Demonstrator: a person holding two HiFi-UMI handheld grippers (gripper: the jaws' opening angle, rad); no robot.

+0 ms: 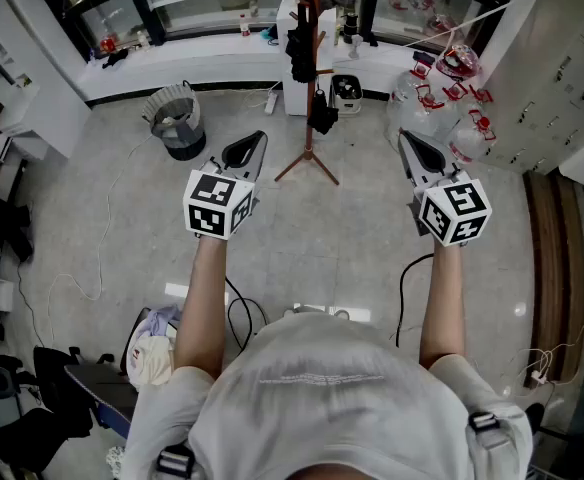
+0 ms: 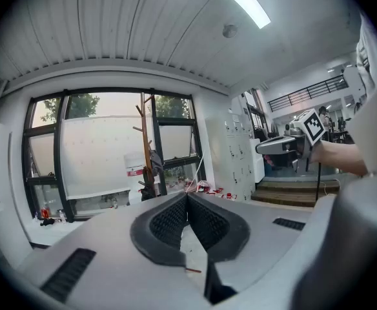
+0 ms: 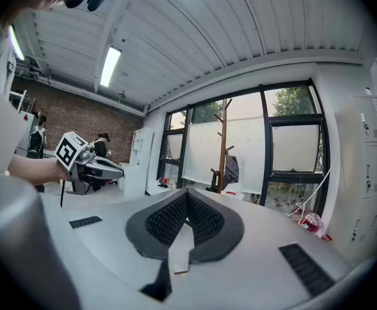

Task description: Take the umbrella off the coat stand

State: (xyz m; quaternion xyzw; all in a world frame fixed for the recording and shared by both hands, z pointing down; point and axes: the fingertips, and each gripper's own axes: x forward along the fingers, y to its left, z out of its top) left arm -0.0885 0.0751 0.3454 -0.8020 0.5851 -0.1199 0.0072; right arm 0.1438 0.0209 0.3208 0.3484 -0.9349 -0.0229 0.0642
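Umbrella (image 1: pixel 300 48) hangs high on the coat stand (image 1: pixel 309 138), well ahead of both claws and between their lines. Left claw (image 1: pixel 255 143) and right claw (image 1: pixel 406 140) are pressed together, pinching nothing.

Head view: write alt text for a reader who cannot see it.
Seen from above, a person holds out a left gripper and a right gripper, both shut and empty, towards a wooden coat stand across the floor, with dark items hanging on it. A grey bin stands at the left.
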